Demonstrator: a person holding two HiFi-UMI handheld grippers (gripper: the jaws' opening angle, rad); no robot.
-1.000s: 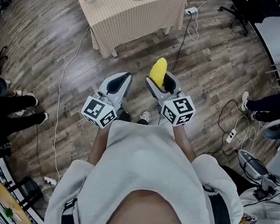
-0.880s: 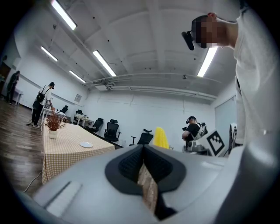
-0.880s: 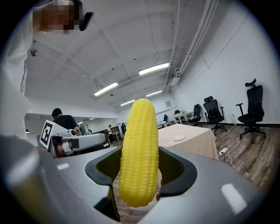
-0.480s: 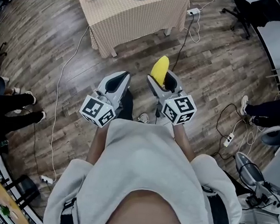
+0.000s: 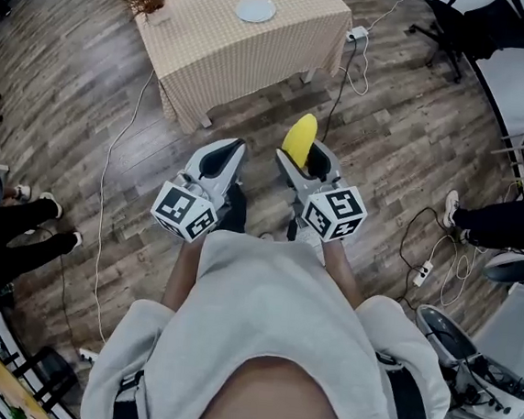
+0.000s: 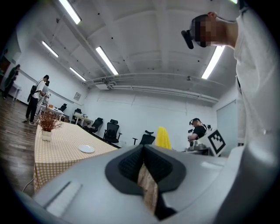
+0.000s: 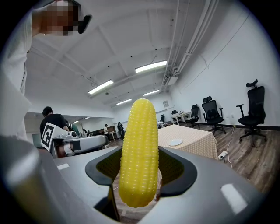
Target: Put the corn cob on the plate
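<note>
Table (image 5: 259,52) nearer; one plate (image 5: 255,10). Right claw (image 5: 304,155) pinches one corn cob (image 5: 298,134); left claw (image 5: 219,157) pressed together.

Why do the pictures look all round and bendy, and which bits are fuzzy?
Head view: the wide lens bends the floor planks into curves toward the edges. Left gripper view: black round corners, the ceiling lights glare white, and the close-up left gripper looks a little soft. Right gripper view: the same round dark rim; the corn cob is sharp and evenly lit.
</note>
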